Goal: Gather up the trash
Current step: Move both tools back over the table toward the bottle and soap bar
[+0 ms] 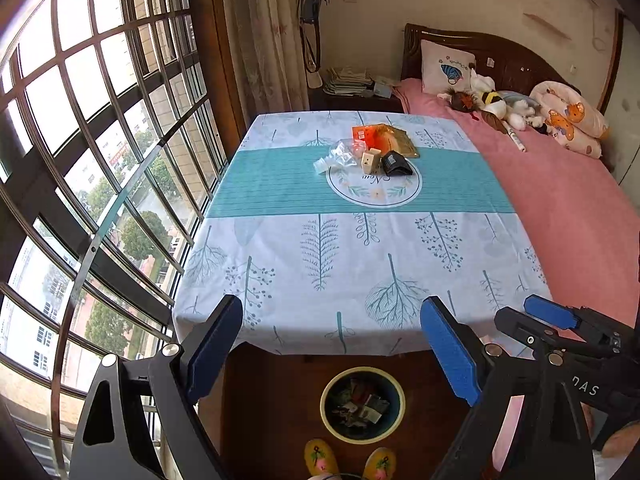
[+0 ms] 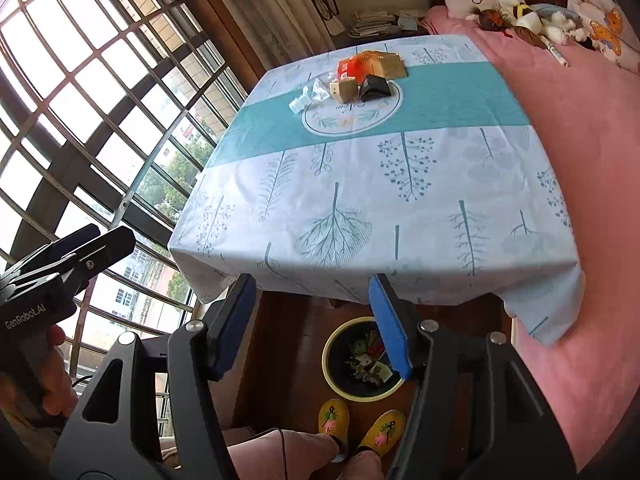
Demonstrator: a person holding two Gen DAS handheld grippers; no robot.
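A small pile of trash lies at the table's far middle: crumpled clear plastic [image 1: 343,155] [image 2: 316,90], a small beige box [image 1: 370,161] [image 2: 343,90], a black wrapper [image 1: 396,164] [image 2: 374,87], and an orange packet [image 1: 370,136] [image 2: 352,66] with a gold one [image 1: 400,140] [image 2: 390,63]. A trash bin [image 1: 362,404] [image 2: 362,360] with litter inside stands on the floor under the near table edge. My left gripper [image 1: 332,344] is open and empty above the bin. My right gripper [image 2: 312,324] is open and empty, also near the table's front edge.
The table wears a white and teal tablecloth [image 1: 340,264] [image 2: 380,184]. A pink bed [image 1: 568,208] [image 2: 580,140] with pillows and plush toys borders its right side. Barred windows [image 1: 100,140] [image 2: 100,100] run along the left. The person's yellow slippers [image 1: 348,460] [image 2: 360,424] stand by the bin.
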